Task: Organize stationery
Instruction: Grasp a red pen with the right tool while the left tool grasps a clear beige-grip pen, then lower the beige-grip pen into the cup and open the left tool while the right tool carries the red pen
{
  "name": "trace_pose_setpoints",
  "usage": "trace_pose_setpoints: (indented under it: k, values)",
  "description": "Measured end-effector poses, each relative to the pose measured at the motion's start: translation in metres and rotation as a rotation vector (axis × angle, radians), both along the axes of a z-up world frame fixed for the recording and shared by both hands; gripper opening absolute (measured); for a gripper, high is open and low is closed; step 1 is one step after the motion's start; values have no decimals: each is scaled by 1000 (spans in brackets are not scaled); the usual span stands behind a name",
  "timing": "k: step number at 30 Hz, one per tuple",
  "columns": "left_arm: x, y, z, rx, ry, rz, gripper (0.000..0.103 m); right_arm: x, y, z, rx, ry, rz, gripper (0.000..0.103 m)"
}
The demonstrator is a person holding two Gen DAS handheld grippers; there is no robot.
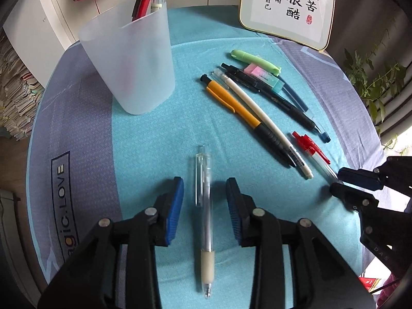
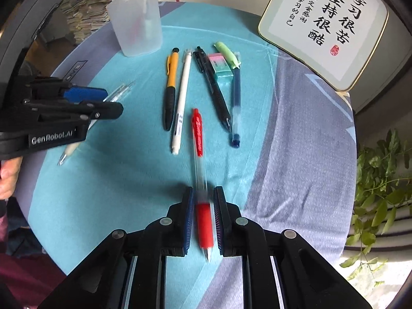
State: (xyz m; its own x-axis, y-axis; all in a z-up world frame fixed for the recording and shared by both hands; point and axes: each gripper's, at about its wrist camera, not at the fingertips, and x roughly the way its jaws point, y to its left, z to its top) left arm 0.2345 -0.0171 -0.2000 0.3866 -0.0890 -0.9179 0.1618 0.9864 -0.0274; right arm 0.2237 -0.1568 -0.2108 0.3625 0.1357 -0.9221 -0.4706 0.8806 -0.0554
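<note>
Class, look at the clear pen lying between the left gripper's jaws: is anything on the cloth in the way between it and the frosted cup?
Nothing visible is. The clear pen lies alone, with bare cloth up to the frosted cup. The other pens lie off to its right, clear of that path. The cup already holds two pens but has room.

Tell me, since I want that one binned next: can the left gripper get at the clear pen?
Probably yes. The clear pen lies alone on the cloth between the left gripper's open pads, with nothing on top.

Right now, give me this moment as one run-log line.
left tool: open over clear pen | right tool: shut on red pen | cup: two pens inside
</note>
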Motion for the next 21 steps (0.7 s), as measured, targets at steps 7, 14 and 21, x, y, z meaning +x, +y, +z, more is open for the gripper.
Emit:
trace_pose_setpoints:
  k: [7, 14, 21]
  values:
    - [9, 1, 0, 3, -6, -1, 32, 31, 18, 0, -29, -20, 17, 14]
    - [11, 1, 0, 15, -24, -24, 24, 48, 30, -1, -23, -19, 26, 14]
    - [6, 4, 8, -16, -38, -43, 12, 41, 33, 16, 3, -72, 4, 11]
